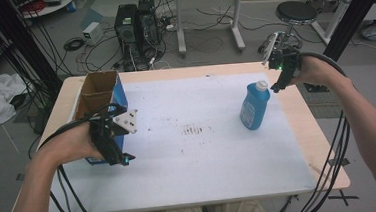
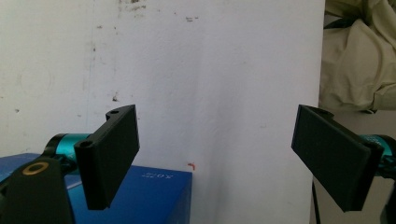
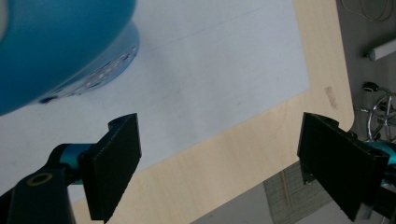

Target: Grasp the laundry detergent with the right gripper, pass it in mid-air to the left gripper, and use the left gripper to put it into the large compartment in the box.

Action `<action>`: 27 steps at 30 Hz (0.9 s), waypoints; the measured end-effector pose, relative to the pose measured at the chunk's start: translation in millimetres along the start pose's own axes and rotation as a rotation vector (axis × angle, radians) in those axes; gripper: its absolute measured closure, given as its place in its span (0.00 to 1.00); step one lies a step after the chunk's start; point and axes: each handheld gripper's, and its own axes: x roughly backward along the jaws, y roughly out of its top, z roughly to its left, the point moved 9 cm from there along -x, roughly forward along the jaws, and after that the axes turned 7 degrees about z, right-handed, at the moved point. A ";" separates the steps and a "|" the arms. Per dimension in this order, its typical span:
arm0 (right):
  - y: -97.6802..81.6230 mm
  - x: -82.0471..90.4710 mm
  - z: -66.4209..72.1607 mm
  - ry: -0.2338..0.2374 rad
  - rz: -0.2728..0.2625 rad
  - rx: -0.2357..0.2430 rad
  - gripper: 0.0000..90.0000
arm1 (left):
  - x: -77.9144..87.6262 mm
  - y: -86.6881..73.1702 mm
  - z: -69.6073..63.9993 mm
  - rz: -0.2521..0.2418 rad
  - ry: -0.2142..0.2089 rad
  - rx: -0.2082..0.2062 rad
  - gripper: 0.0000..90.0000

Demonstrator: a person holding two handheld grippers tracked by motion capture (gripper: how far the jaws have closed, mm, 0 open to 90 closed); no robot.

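Note:
A blue bottle (image 1: 254,106) with a white cap stands upright on the white sheet (image 1: 199,145) at the right; its blue body (image 3: 56,46) looms at the upper left of the right gripper view. My right gripper (image 1: 278,85) hangs open just right of the cap, nothing between its jaws, as the right gripper (image 3: 219,163) view confirms. An open blue cardboard box (image 1: 97,97) stands at the table's left; its blue corner (image 2: 149,196) shows below my left jaw. My left gripper (image 1: 122,158) is open in front of the box, and the left gripper (image 2: 215,154) holds nothing.
The wooden table (image 1: 324,141) edge runs close on the right. Beyond the table stand computer towers (image 1: 138,29), loose cables, a second desk and a black stool (image 1: 296,13). Cables trail from both grippers over the front edge. Dark smudges (image 1: 193,130) mark the sheet's middle.

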 end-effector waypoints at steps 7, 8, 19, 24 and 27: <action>-10.5 6.7 22.1 0.013 0.006 -0.017 0.14 | -0.2 0.1 -0.1 -0.003 0.002 -0.005 0.17; -13.9 10.2 29.4 0.012 -0.001 -0.031 0.14 | -0.4 0.6 -0.7 -0.007 0.000 -0.004 0.17; -17.5 25.2 61.3 0.000 -0.069 -0.152 0.14 | 0.9 0.7 -3.6 -0.019 0.007 -0.006 0.17; -12.1 23.4 75.5 -0.006 -0.073 -0.211 0.14 | -0.4 0.7 -6.3 -0.021 0.003 -0.012 0.17; -8.8 22.3 81.9 -0.005 -0.086 -0.245 0.14 | -0.3 0.0 -6.9 -0.025 0.004 -0.010 0.17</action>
